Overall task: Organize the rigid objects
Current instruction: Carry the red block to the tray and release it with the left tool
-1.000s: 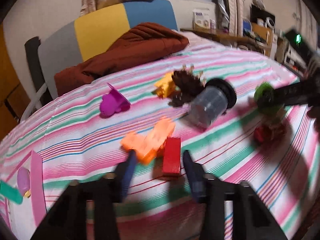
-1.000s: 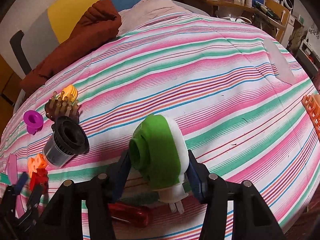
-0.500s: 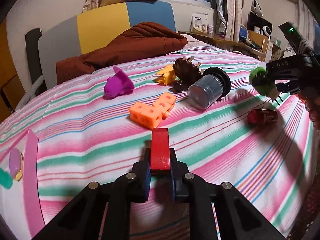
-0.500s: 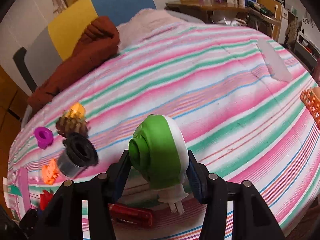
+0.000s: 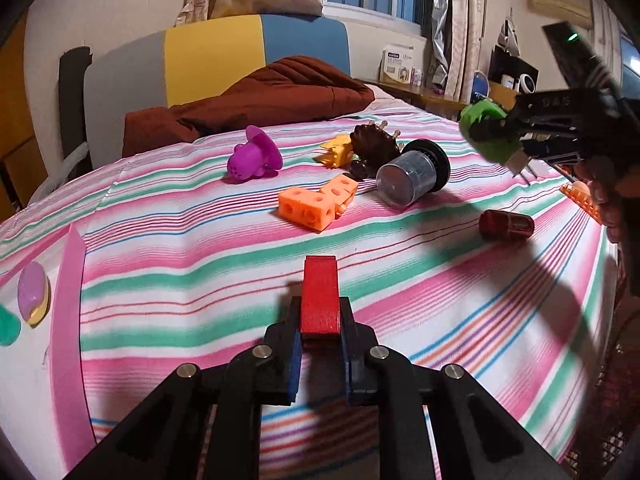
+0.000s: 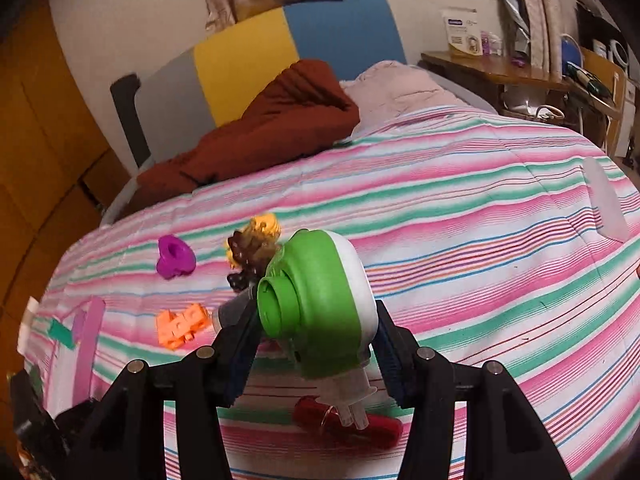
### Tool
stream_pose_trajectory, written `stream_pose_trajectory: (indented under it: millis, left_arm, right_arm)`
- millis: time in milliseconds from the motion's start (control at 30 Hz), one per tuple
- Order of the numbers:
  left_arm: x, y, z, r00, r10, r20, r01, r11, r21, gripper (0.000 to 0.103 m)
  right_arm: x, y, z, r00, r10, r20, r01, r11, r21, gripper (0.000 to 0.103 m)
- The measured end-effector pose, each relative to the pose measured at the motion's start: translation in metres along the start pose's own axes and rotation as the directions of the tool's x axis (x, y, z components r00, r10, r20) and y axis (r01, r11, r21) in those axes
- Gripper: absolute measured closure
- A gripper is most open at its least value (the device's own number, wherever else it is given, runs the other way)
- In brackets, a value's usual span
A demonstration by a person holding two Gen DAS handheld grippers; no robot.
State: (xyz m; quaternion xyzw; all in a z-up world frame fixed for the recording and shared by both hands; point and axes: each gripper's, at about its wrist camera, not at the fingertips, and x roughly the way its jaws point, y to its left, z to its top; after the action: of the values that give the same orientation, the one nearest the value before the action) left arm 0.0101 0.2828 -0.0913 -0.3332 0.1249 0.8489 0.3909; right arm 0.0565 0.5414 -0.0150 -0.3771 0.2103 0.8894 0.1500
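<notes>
My left gripper (image 5: 320, 332) is shut on a red block (image 5: 319, 292), held just above the striped bedspread (image 5: 400, 272). My right gripper (image 6: 316, 336) is shut on a green and white plug-in device (image 6: 320, 304), lifted over the bed; the left wrist view shows that device (image 5: 486, 134) at the upper right. On the bedspread lie joined orange cubes (image 5: 316, 204), a purple strainer-like toy (image 5: 252, 156), a yellow piece (image 5: 338, 152), a brown spiky piece (image 5: 374, 144), a grey cup with a black rim (image 5: 412, 174) and a dark red cylinder (image 5: 506, 224).
A brown blanket (image 5: 256, 104) is heaped against the grey, yellow and blue headboard (image 5: 224, 60). A pink strip (image 5: 70, 312) and an oval purple item (image 5: 34, 296) lie at the bed's left. An orange basket edge (image 5: 580, 200) shows at the right. A hand (image 5: 604, 196) holds the right gripper.
My left gripper closed on the red block and drew it back from the orange cubes. My right gripper rose and tilted with the green device, away from the red cylinder.
</notes>
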Motion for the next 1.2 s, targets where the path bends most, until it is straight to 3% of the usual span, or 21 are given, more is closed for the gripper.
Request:
stream_pose_trajectory:
  millis: [100,333,700,900,1200]
  left_arm:
    - [-0.006,0.003,-0.004,1.0,-0.006,0.008,0.006,1.0,-0.023,0.088]
    - [-0.024,0.012,-0.011,0.999,-0.034,0.022,0.036,0.993,-0.115,0.088]
    - [-0.065,0.021,-0.011,0.996,-0.021,0.083,0.031,0.991,-0.129,0.088]
    - [-0.087,0.049,-0.011,0.995,0.034,0.09,-0.015,0.98,-0.199,0.088]
    - [-0.104,0.117,-0.022,0.989,0.142,0.031,-0.123,0.931,-0.343,0.088]
  right_arm:
    - [0.005,-0.003,-0.003,0.999,-0.037,-0.032,0.037,0.999,0.002,0.049]
    - [0.005,-0.015,-0.003,0.999,-0.037,-0.04,0.038,0.998,0.044,0.049]
    - [0.01,-0.013,-0.005,0.997,-0.047,-0.063,0.049,0.999,0.022,0.049]
    - [0.009,-0.012,-0.005,0.998,-0.039,-0.057,0.04,0.999,0.025,0.049]
    - [0.011,-0.014,-0.006,0.997,-0.043,-0.067,0.046,0.998,0.04,0.049]
